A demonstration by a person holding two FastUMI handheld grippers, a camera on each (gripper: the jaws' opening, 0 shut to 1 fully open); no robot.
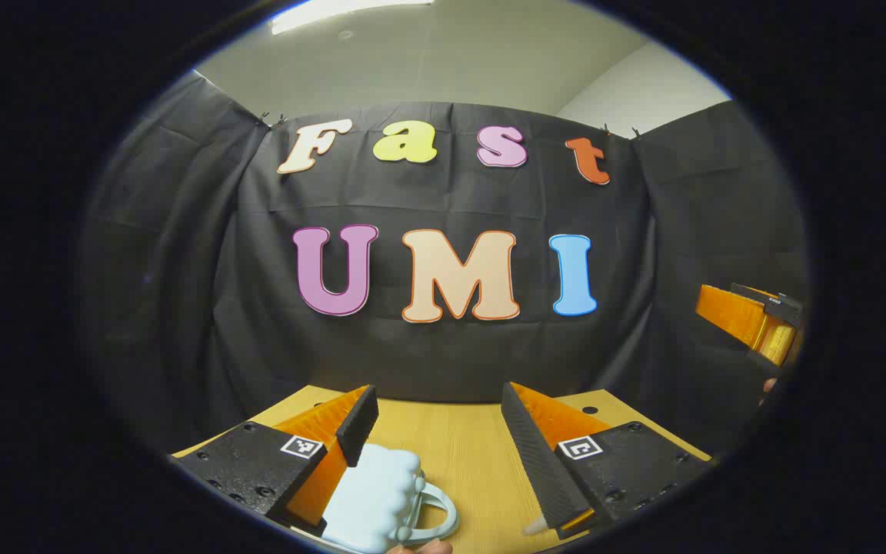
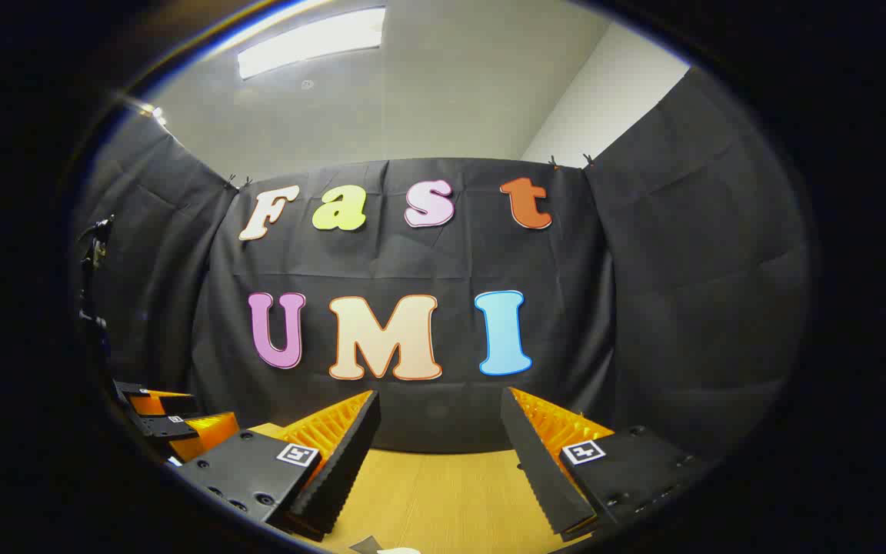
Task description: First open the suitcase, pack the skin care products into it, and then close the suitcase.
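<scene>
Two hand-held grippers are raised above a light wooden surface (image 1: 458,454), both facing the black cloth wall. In the left gripper view, the left hand-held gripper (image 1: 438,423) has its orange-and-black fingers spread wide with nothing between them. Below and against the inner side of its left finger sits a pale blue, lumpy moulded suitcase (image 1: 378,500) with a loop handle (image 1: 439,512); the handle points right, and the case's long axis cannot be told. The right hand-held gripper (image 1: 754,323) appears at the far right edge. In the right gripper view, that gripper (image 2: 439,431) is likewise wide apart and empty, over the bare surface (image 2: 443,492); the left gripper's fingers (image 2: 174,423) show low at left.
</scene>
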